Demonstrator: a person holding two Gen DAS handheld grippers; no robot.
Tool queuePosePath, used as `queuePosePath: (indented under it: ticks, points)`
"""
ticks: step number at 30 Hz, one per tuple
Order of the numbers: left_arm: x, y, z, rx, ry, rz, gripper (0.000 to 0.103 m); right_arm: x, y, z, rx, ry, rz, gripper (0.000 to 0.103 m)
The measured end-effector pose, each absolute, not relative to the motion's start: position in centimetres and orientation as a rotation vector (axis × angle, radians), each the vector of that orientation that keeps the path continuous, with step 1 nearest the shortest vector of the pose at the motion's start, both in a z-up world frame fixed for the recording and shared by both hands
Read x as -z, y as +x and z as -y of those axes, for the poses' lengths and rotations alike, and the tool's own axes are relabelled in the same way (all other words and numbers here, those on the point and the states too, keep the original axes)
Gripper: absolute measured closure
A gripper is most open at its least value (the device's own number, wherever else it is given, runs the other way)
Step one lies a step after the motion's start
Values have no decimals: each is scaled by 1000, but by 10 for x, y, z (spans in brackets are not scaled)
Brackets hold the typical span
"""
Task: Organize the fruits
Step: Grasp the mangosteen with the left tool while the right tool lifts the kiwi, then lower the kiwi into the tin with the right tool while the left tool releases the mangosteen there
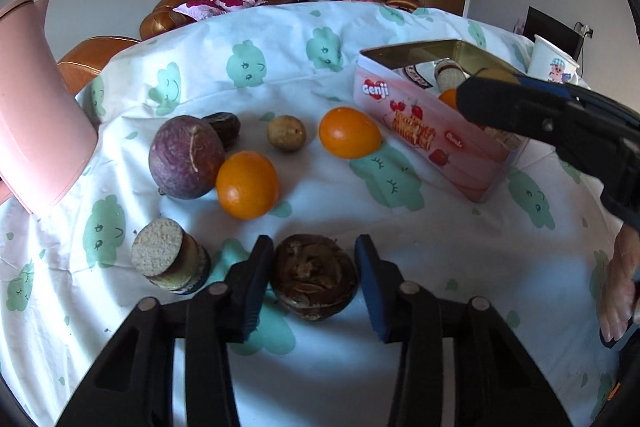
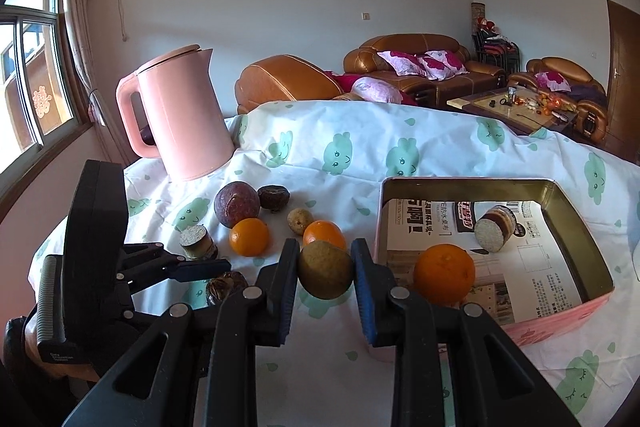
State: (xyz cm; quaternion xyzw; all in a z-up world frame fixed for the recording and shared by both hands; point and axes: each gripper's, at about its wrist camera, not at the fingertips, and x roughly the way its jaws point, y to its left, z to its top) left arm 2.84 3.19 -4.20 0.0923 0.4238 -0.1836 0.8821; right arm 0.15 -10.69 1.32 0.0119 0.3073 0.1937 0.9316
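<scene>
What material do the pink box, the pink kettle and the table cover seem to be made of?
Pink box: probably tin; its inner walls have a golden metallic shine and its printed outside looks glossy.
Pink kettle: likely matte plastic, though painted metal is possible; its smooth surface shows only soft highlights.
Table cover: thin printed fabric or sheet; it has creases and fold lines and hangs over the edge.

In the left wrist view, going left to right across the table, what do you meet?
Pink kettle → cut cylinder piece → purple fruit → near orange → small yellowish fruit → far orange → pink Genji tin → paper cup.
</scene>
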Motion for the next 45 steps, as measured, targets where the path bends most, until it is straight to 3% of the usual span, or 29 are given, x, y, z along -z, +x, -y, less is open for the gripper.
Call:
queuePosePath:
  ticks: [6,12,20,34,45]
  points:
    - [37,25,-36,306,193,-845,60,-15,-4,107,-387,5,-608,74]
    - [13,14,-59,326,-16,-718,60,-27,-8,130,-334,35,-550,74]
    - [-23,-2,-43,376,-39,-545,60,-38,-5,178,-225,75,-502,75]
    - [-27,32,58,471,68,-596,60,-36,9,274,-13,175,-500,75]
    - [-6,53,138,500,134,-683,61,-9,32,270,-16,147,-614,74]
